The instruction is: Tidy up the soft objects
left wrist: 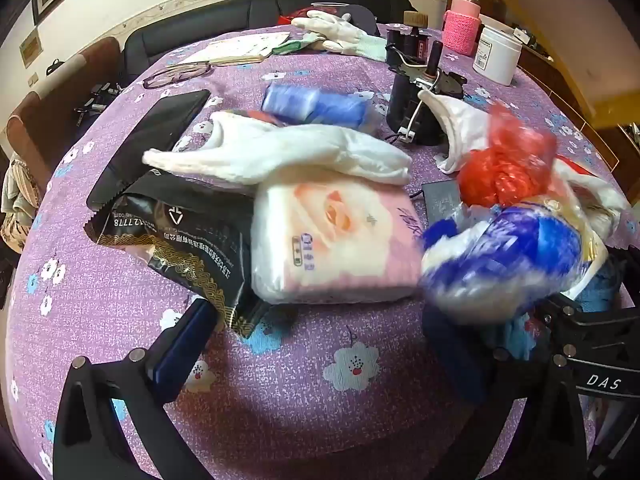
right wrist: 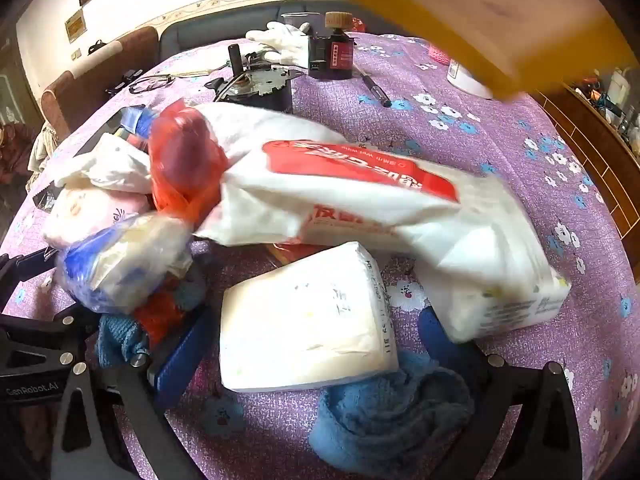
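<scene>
Soft things lie in a heap on the purple flowered tablecloth [left wrist: 280,380]. In the left wrist view a pink tissue pack [left wrist: 332,240] sits ahead of my open, empty left gripper [left wrist: 324,344], with a white cloth [left wrist: 280,152] draped on it and a black foil pouch [left wrist: 180,236] to its left. A blurred blue-and-white plastic bag [left wrist: 504,256] and a red plastic bag [left wrist: 504,168] are at the right. In the right wrist view my open right gripper [right wrist: 312,344] straddles a white tissue pack [right wrist: 304,320]. A blue towel [right wrist: 392,412] lies under it, and a white-and-red bag [right wrist: 360,188] beyond.
Far side of the table: white gloves [left wrist: 340,32], a black motor part [left wrist: 416,96], a white jar [left wrist: 496,54], a pink-sleeved bottle [left wrist: 462,20], glasses [left wrist: 176,74], a black phone [left wrist: 160,128]. A yellow blurred object [right wrist: 460,8] covers the top of the right wrist view. Sofa and chairs behind.
</scene>
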